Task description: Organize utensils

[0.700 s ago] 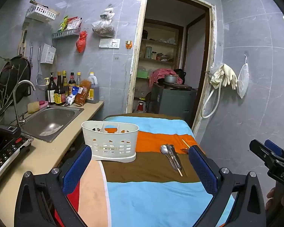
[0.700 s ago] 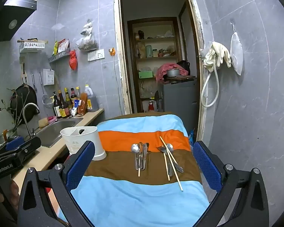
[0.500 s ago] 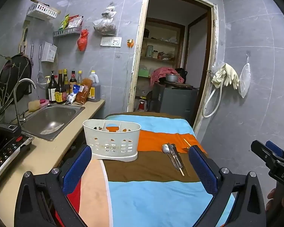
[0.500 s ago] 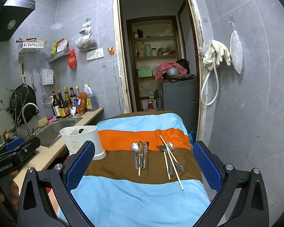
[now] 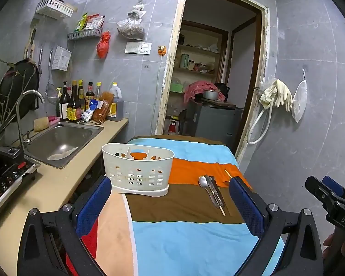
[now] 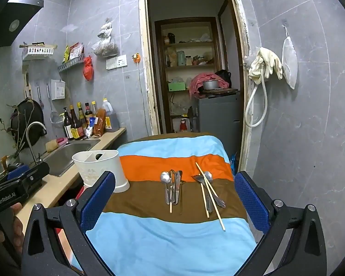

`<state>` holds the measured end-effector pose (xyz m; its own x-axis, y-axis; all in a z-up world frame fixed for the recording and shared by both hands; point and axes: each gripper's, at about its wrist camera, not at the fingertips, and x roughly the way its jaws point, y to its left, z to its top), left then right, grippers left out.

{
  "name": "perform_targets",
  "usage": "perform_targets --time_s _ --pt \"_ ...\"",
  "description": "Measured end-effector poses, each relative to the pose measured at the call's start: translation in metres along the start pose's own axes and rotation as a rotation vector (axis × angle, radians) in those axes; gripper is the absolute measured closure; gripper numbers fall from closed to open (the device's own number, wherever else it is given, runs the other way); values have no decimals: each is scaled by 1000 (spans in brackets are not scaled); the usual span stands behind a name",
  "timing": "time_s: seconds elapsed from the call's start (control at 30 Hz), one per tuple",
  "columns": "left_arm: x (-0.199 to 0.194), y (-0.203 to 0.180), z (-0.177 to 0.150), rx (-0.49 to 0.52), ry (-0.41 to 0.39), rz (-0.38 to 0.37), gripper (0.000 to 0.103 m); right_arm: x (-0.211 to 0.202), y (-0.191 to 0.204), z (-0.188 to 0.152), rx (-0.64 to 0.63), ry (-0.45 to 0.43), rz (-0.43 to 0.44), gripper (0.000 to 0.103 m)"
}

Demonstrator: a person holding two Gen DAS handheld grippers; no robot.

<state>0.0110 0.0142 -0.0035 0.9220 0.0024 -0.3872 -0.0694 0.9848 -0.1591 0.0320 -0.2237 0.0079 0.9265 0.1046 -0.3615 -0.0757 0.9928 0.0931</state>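
Both grippers hang above the near end of a table draped in a striped cloth (image 6: 172, 241) — blue, brown and orange bands. The left gripper (image 5: 170, 197) has its blue-padded fingers (image 5: 93, 203) spread wide and grips nothing; the right gripper (image 6: 174, 197) is likewise spread wide, with nothing between its pads.

The utensils lie on the brown band in 2 loose groups. The left group (image 6: 171, 187) is a spoon laid beside other metal pieces and 1 wooden chopstick, all pointing toward the camera. Just to its right, the second group (image 6: 208, 192) holds another spoon, a fork-like piece and 2 chopsticks, 1 crossing the others at a slant and reaching onto the blue band.

A white slotted caddy (image 5: 138, 168) stands upright at the table's left edge, on the orange and brown bands and well apart from the utensils; its divided compartments look bare. Left of the table runs a counter with a steel sink (image 5: 59, 141).
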Motion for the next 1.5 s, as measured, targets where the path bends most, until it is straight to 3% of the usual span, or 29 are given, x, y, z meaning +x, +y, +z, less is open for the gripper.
perform_targets --time_s 1.5 --pt "3 0 0 -5 -5 0 0 -5 2 0 6 0 8 1"
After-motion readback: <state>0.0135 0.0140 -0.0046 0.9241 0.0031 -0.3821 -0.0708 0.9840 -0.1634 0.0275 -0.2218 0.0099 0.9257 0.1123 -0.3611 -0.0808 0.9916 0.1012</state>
